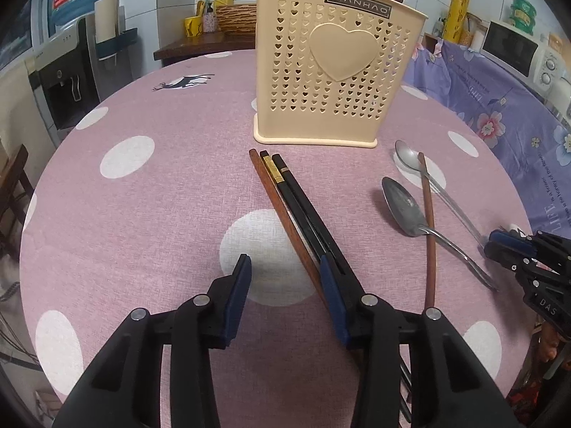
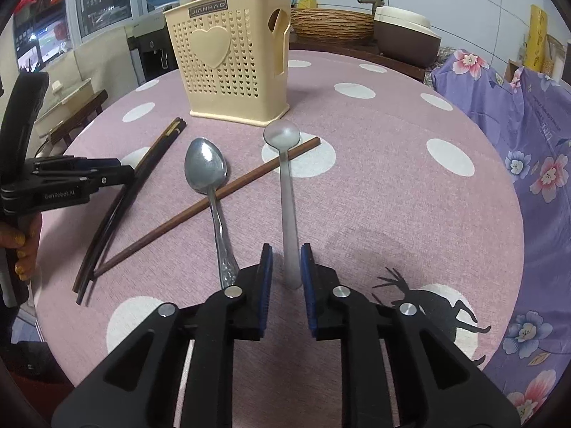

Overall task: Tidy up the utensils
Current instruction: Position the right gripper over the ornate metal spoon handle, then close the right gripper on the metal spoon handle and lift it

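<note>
We have only a couple of handles in the holder near the bench's far edge, while three chopsticks, a fourth and two spoons lie before it, left tongs wide open, right tongs part-open around the pale spoon's handle, not gripping.
</note>
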A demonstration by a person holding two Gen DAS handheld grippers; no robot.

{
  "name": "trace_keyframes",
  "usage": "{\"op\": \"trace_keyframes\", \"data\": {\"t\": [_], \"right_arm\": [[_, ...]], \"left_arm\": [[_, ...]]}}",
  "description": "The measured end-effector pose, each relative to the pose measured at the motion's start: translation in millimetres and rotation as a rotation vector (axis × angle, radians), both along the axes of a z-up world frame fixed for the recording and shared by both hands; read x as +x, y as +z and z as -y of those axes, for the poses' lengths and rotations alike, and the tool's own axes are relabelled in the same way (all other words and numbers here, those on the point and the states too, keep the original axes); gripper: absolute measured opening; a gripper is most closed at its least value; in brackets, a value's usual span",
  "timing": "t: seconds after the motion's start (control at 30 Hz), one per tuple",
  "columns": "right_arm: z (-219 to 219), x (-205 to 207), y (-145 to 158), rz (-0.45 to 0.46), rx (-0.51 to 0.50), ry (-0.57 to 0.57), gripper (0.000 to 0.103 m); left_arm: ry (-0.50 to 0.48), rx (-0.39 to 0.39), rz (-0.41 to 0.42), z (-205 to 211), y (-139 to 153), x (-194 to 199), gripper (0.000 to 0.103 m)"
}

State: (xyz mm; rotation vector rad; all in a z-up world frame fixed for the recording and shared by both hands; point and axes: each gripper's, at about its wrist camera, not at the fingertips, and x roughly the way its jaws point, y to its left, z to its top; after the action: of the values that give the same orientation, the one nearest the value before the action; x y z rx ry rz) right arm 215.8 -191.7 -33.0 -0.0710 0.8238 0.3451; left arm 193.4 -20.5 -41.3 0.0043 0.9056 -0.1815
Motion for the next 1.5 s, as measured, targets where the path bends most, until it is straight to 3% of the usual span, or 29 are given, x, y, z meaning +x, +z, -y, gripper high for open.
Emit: {"op": "trace_keyframes", "data": {"t": [0.1,0.4,0.47,0.67,0.83,0.87,0.93,0.97,1.2,1.37,1.5], "right_arm": [[3.6,0.6,2.9,0.003,0.030,-0.031,0.032],[-4.2,15.8,18.0,0.037,0.037,-0.042,0.032],[-9.4,25.5,20.4,0.031,0.047,-0.020,0.032],[-20.8,61.1,22.8,0.024,0.018,0.010,0.032],[-33.8,60.5,24.8,-0.002,0.089,0.109,0.036],[-39.8,57.8,24.8,-0.003,0.096,0.152,0.037],[-51.5,53.5,24.1,0.005,0.076,0.202,0.061],[-55.8,52.0,23.8,0.010,0.066,0.216,0.065],[-78.9,55.1,14.3,-0.008,-0.037,0.279,0.064],[-81.4,67.3,4.7,-0.055,-0.069,0.284,0.056],[-80.0,74.2,0.3,-0.074,-0.072,0.291,0.039]], "left_arm": [[-0.002,0.000,-0.005,-4.5,0.8,-1.2,0.036],[0.057,-0.062,-0.039,-36.7,3.2,4.6,0.036],[0.064,-0.087,-0.035,-39.2,6.4,6.6,0.036],[0.070,-0.065,-0.004,-36.7,13.6,14.1,0.036],[0.080,-0.066,-0.005,-40.8,11.9,15.3,0.036],[0.083,-0.071,-0.010,-41.8,10.7,15.6,0.036],[0.086,-0.079,-0.018,-43.6,8.8,15.5,0.036],[0.087,-0.082,-0.019,-44.0,8.3,15.1,0.036],[0.089,-0.084,-0.019,-46.0,8.2,12.5,0.036],[0.088,-0.085,-0.021,-45.4,8.0,13.2,0.036],[0.088,-0.084,-0.021,-45.2,7.6,13.2,0.036]]}}
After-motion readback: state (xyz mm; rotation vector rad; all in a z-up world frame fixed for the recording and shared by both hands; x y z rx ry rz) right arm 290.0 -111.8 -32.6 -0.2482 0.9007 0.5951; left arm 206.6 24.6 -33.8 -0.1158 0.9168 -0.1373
